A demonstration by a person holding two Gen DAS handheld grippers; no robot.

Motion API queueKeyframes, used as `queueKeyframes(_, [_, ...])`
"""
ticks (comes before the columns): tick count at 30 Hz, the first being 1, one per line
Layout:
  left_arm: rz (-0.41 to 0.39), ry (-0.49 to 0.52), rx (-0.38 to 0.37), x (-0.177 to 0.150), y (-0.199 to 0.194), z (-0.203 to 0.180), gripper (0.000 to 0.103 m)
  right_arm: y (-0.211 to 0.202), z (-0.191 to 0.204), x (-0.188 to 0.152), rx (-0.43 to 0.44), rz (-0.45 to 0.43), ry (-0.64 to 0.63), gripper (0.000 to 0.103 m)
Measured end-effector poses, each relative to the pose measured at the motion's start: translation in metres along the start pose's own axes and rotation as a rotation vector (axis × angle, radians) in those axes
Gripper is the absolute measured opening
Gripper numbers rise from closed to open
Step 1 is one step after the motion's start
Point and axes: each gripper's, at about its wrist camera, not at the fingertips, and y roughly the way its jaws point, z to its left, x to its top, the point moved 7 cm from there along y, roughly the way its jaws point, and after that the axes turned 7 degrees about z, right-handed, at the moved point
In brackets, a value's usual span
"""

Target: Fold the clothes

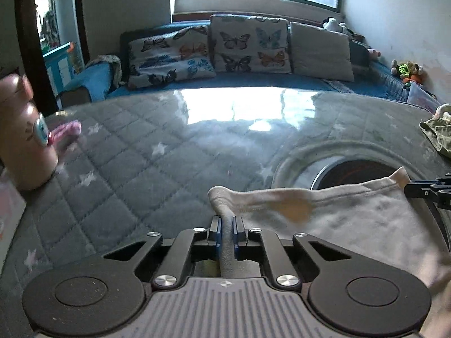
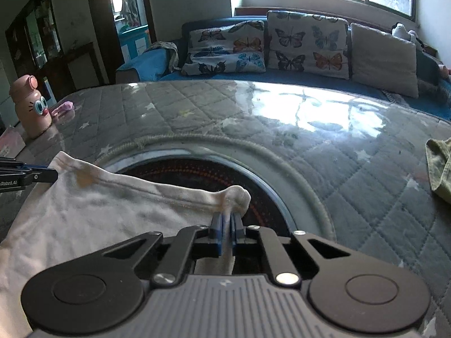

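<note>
A white garment (image 1: 352, 214) with a yellowish stain hangs stretched between my two grippers above the grey quilted table cover (image 1: 141, 152). My left gripper (image 1: 227, 222) is shut on the garment's left corner. My right gripper (image 2: 227, 221) is shut on its right corner; the garment (image 2: 93, 214) spreads to the left in the right wrist view. The right gripper's tip shows at the right edge of the left wrist view (image 1: 422, 190), and the left gripper's tip at the left edge of the right wrist view (image 2: 33, 176). The garment's lower part is hidden below both cameras.
A round opening (image 2: 214, 174) with a dark heater sits in the table middle, under the garment. A pink bottle (image 2: 31, 107) stands at the left edge. An olive garment (image 2: 439, 166) lies at right. A sofa with butterfly cushions (image 1: 248, 45) is behind.
</note>
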Motion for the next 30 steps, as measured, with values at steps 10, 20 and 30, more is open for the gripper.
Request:
queueKeyframes(10, [-0.104, -0.013, -0.006, 0.067, 0.023, -0.007, 0.009, -0.002, -0.028, 0.053, -0.092, -0.108, 0.003, 0.005])
queueKeyframes(20, [-0.083, 0.01, -0.01, 0.051, 0.018, -0.019, 0.013, -0.006, -0.03, 0.039, -0.099, -0.062, -0.064, 0.019])
queueKeyframes(30, [-0.082, 0.114, -0.159, -0.019, -0.05, -0.087, 0.028, -0.085, -0.051, -0.038, -0.128, -0.038, -0.006, 0.035])
